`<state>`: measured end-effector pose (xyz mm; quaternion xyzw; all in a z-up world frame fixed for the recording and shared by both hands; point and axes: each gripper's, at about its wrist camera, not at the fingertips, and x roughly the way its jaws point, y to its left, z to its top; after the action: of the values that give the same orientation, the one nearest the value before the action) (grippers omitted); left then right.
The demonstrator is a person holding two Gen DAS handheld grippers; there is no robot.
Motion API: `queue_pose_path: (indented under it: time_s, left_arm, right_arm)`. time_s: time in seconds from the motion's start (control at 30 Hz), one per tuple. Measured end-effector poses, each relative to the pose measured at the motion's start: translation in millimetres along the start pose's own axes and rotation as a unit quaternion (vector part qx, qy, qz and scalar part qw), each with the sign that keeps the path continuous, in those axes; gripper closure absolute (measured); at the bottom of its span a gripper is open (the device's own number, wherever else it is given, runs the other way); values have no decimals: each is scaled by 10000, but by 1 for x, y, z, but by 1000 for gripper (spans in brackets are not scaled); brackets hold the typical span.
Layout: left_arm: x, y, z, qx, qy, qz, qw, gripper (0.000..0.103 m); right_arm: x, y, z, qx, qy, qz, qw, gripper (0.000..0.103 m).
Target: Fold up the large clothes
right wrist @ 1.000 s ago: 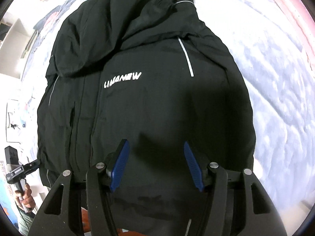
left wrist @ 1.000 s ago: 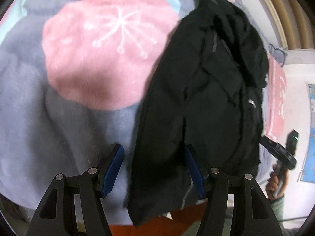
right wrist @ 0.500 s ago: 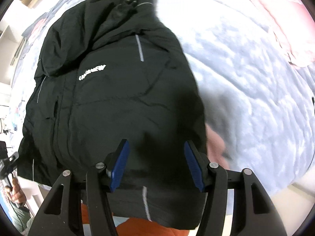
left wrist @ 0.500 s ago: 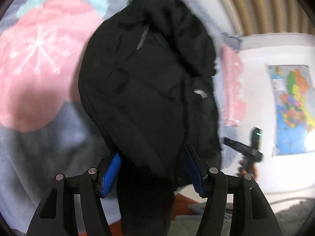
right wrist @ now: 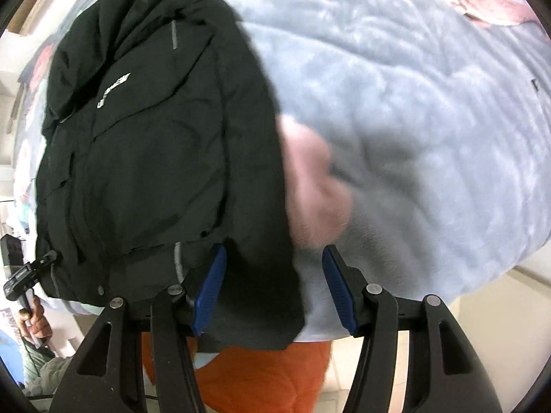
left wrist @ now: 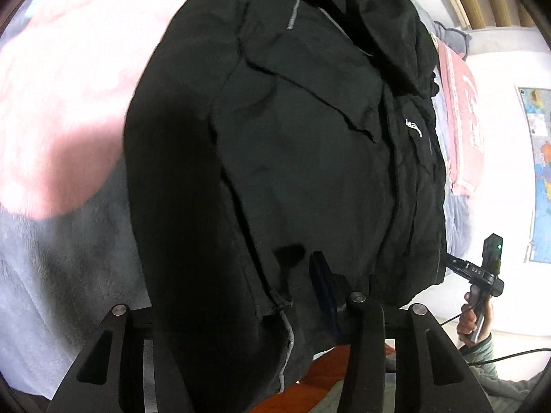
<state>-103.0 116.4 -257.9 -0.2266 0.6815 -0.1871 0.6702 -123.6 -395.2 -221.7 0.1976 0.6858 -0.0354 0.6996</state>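
A black hooded jacket (left wrist: 292, 158) lies on a grey and pink blanket (left wrist: 55, 110); its hood points away from me. In the left wrist view the jacket's hem drapes over my left gripper (left wrist: 292, 275): the left finger is hidden under fabric, and only the right blue pad (left wrist: 323, 285) shows, close to a fabric fold. In the right wrist view the jacket (right wrist: 155, 144) fills the left side, white logo on its chest. My right gripper (right wrist: 275, 285) is open, its jaws wide, with the jacket's right hem corner lying between them.
The blanket (right wrist: 430, 120) spreads right of the jacket. An orange quilt (right wrist: 261, 375) lies below the bed edge. The right gripper shows in the left wrist view (left wrist: 482, 272), in a hand. A wall map (left wrist: 540, 172) hangs at the right.
My left gripper has moved onto the jacket's hem and its jaws have narrowed around the fabric. My right gripper has shifted right to the jacket's hem corner, still open.
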Motion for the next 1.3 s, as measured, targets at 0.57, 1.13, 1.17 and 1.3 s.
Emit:
queue_pose_path:
  time_s: [0.57,1.13,1.17,1.3]
  left_arm:
    - [22,9,-12,-161,323,-51,9993,54]
    - [12,1,-8,-105,347,-121,9993,63]
    - [10,0,-8,-137,256,-140,9995,74]
    - [-12,-4,0,-229,-148,-401,9988,82]
  right_arm:
    - [24,-16,-16,448,290,953,9940,45]
    - [22,6,-1,454,397,1387,9885,59]
    - [23,4,0,467,423,1327,9891,64]
    - [9,13,3,428,115,1498,9877,82]
